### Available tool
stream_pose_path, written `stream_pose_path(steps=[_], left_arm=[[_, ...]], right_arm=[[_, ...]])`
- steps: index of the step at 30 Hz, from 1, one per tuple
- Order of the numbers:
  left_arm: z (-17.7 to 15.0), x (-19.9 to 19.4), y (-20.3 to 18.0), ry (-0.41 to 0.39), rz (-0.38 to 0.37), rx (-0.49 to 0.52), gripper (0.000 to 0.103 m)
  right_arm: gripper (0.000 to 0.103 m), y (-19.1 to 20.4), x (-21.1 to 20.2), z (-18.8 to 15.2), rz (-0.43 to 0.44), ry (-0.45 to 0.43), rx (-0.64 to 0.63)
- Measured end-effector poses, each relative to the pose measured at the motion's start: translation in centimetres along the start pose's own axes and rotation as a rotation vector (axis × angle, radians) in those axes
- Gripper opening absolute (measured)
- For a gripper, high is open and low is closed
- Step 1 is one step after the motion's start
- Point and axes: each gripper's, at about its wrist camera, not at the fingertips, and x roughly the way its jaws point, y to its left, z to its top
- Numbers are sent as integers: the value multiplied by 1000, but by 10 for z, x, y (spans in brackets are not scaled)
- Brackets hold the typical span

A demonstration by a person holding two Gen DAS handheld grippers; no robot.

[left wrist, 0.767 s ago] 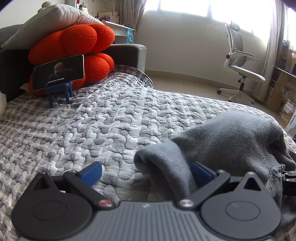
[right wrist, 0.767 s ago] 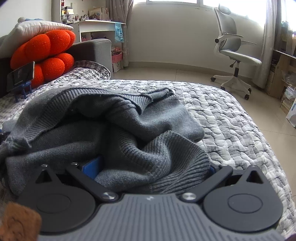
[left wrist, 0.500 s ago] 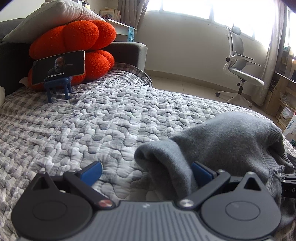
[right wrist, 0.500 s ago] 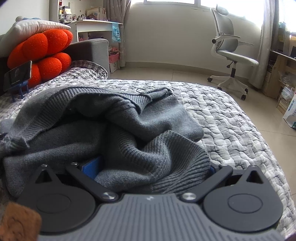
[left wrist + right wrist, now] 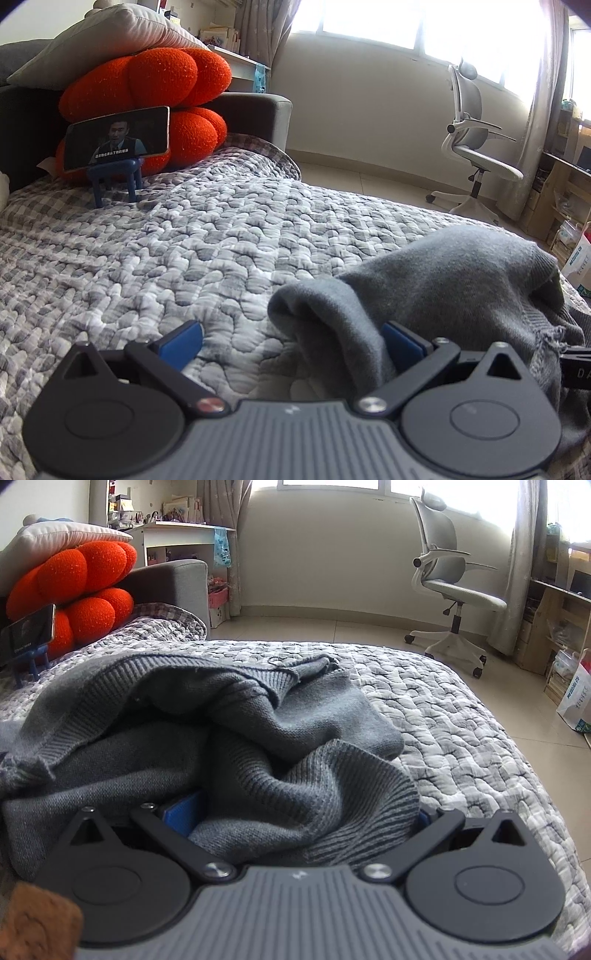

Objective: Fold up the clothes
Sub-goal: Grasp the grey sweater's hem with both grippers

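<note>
A crumpled grey knitted sweater (image 5: 229, 731) lies on the grey quilted bed (image 5: 461, 731). In the left wrist view its soft grey edge (image 5: 424, 288) lies bunched at the right. My left gripper (image 5: 291, 343) is open, with a fold of the sweater lying against its right blue pad (image 5: 400, 341); the left pad (image 5: 183, 341) is bare above the quilt. My right gripper (image 5: 303, 812) is open wide, with a ribbed fold of the sweater lying between the pads and hiding most of them.
An orange lobed cushion (image 5: 147, 96) under a grey pillow (image 5: 110, 40) leans on the sofa arm at the back left. A phone (image 5: 116, 138) on a blue stand plays a video. An office chair (image 5: 454, 587) and shelves (image 5: 554, 602) stand on the floor beyond the bed.
Both grippers have shifted slightly forward and tilted a little; the background sits lower and closer. The sweater and the jaw openings look unchanged.
</note>
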Motion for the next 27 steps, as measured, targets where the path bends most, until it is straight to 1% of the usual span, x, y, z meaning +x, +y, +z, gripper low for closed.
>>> stream_pose_path(steps=[8,14,15,17,20,23,25,26,27], left_arm=[[7,-19,-9,30,-7,49,103],[14,-48,-13,22,12,177,103],[15,-53,-14,15,1,184,103],[18,-66,-16,11,-46,201,103],[17,-81,-27,-3,-122,269,103],[16,-91,-39,-10,-174,330,103],[14,-93,-50,-10,-199,352,103],[12,-91,-53,-3,-212,363,103],[10,-89,-56,4,-226,374,103]], right_arm=[[103,-1,-3,0,0,-5,3],[103,-9,-8,0,27,-3,33],[103,-10,-9,0,34,-1,34],[102,-12,-11,0,46,5,36],[102,-15,-19,5,37,-5,8],[102,-18,-28,13,4,-46,-58],[102,-21,-30,17,1,-69,-106],[101,-23,-29,19,8,-76,-121],[97,-25,-28,21,17,-80,-135]])
